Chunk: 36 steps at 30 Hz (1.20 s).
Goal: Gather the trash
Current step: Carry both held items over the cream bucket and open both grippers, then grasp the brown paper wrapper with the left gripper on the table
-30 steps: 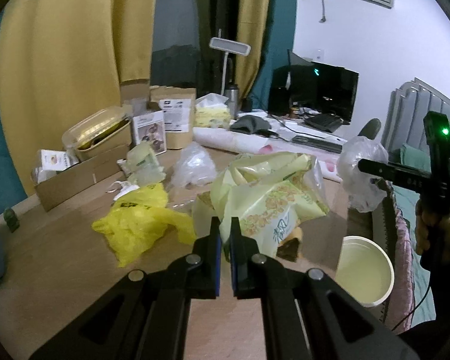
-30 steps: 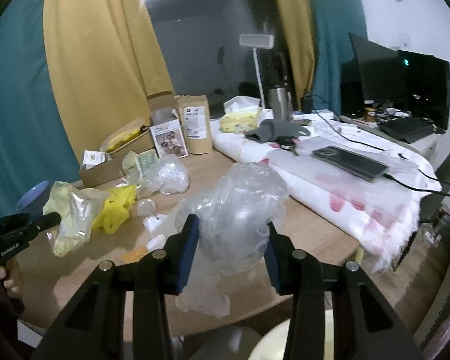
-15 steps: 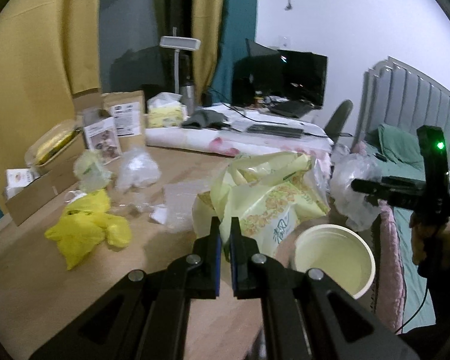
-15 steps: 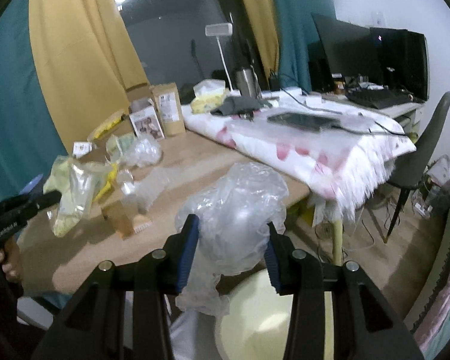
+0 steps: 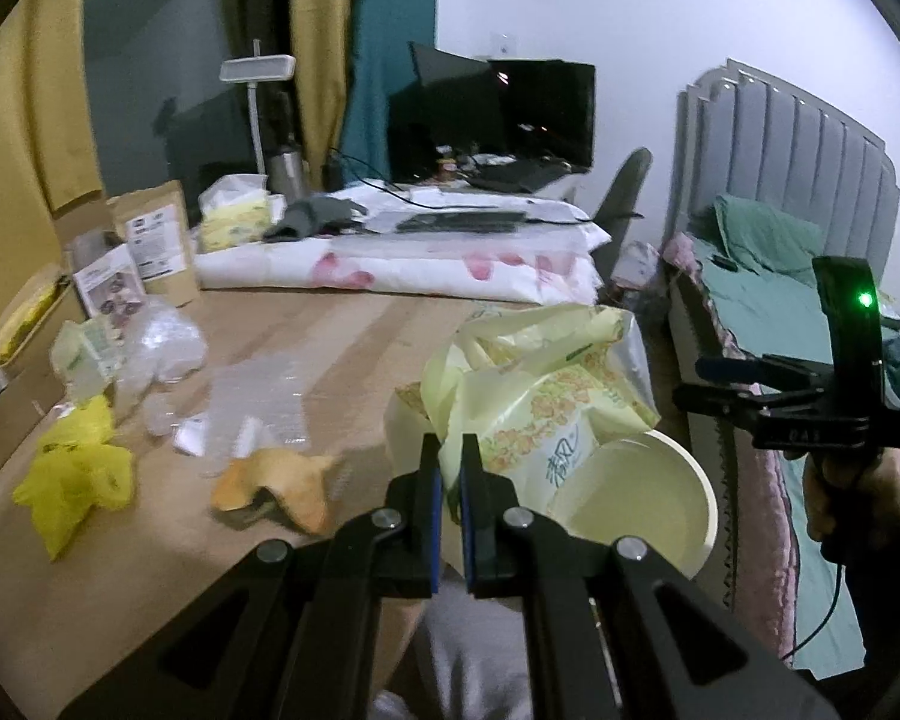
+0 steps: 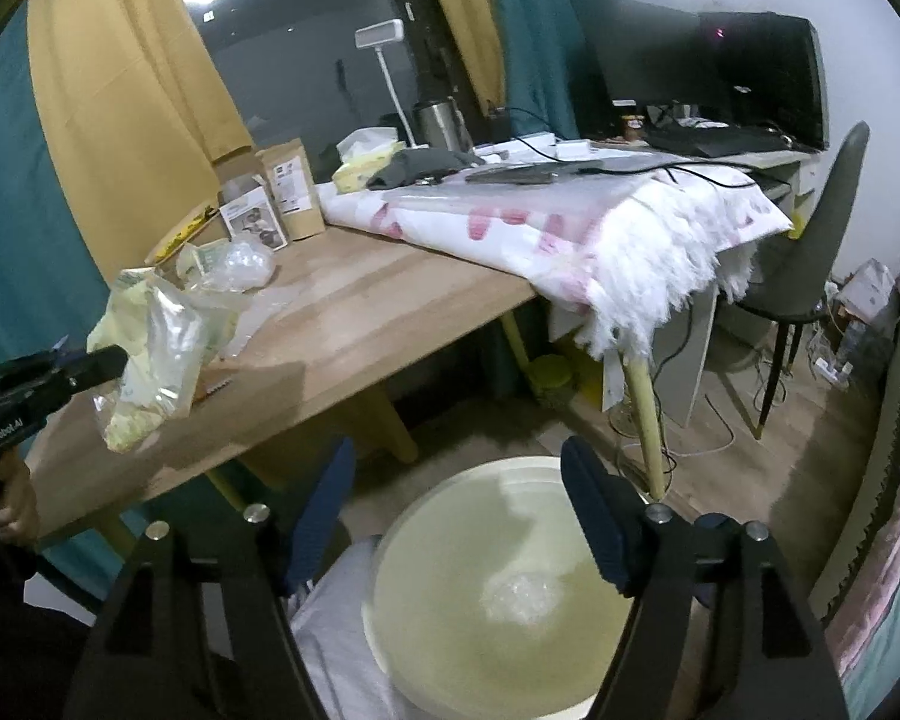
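**Trash collection: one wrapper in grip, one clear wad in bin**

The left gripper (image 5: pixel 448 483) had its jaws pinched narrow on one pale yellow-green printed plastic wrapper (image 5: pixel 534 384), held in the air just beside the rim of one round cream plastic bin (image 5: pixel 705 483). The right gripper (image 6: pixel 456 516) hung directly over the same bin (image 6: pixel 390 630), jaws spread wide and holding nothing. One crumpled clear plastic wad (image 6: pixel 519 594) lay on the bin floor between the fingers' line of sight.

Count on the wooden table (image 5: pixel 306 324), all apart from both grippers:
- one bright yellow plastic bag (image 5: pixel 72 480), near the left edge;
- one orange-tan crumpled wrapper (image 5: pixel 276 483), blurred, near the left gripper;
- one flat sheet of clear bubble plastic (image 5: pixel 258 402), between those two and farther back;
- one clear crumpled bag (image 5: pixel 162 342) just beside a pale green packet (image 5: pixel 87 354).

Two brown paper pouches: only one (image 5: pixel 159 240) read clearly; a second could not be confirmed.
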Motion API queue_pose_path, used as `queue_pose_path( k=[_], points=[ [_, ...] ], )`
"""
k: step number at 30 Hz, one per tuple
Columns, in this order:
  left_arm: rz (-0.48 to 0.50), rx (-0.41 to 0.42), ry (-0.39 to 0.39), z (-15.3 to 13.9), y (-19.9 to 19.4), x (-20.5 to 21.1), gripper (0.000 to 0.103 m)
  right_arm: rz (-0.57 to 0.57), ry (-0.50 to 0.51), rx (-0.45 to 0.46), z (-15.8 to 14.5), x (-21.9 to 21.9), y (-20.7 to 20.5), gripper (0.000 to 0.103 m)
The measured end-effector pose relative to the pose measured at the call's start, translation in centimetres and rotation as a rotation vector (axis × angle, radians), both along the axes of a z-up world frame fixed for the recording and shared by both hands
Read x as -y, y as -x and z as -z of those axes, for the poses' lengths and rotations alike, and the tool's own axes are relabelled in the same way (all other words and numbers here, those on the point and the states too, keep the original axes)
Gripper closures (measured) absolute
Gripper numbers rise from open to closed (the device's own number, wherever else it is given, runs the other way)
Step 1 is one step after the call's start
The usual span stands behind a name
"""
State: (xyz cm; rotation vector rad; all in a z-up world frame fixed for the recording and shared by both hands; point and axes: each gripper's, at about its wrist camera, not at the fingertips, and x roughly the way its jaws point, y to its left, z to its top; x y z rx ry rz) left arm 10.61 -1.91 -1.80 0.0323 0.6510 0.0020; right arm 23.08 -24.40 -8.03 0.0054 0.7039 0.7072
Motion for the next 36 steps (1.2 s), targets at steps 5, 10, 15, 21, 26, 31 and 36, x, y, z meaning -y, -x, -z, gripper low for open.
queue_pose_path(
  k=[5,10,15,21,26,31,36],
  points=[
    [0.047,-0.055,0.002,1.6,-2.2,2.3,0.099,0.036,-0.001,-0.022,1.1,2.3,-0.8,0.034],
    [0.097,-0.098,0.007,3.1,-4.4,4.6,0.099,0.073,0.006,-0.037,1.9,4.4,-1.3,0.034],
    [0.167,-0.17,0.018,5.0,-7.0,7.0,0.099,0.114,0.011,-0.049,2.5,6.5,-1.6,0.034],
    [0.226,-0.26,0.012,7.3,-9.6,9.2,0.094,0.163,0.012,-0.064,3.0,8.1,-2.1,0.034],
    [0.266,-0.264,0.04,7.7,-10.0,10.0,0.059,0.172,0.022,-0.065,2.9,8.0,-2.6,0.034],
    [0.255,-0.247,0.045,7.1,-9.9,9.4,0.056,0.158,0.026,-0.057,2.4,6.8,-2.6,0.034],
    [0.21,-0.223,0.047,6.2,-9.0,7.5,0.056,0.114,0.03,-0.044,1.7,4.8,-2.8,0.034]
  ],
)
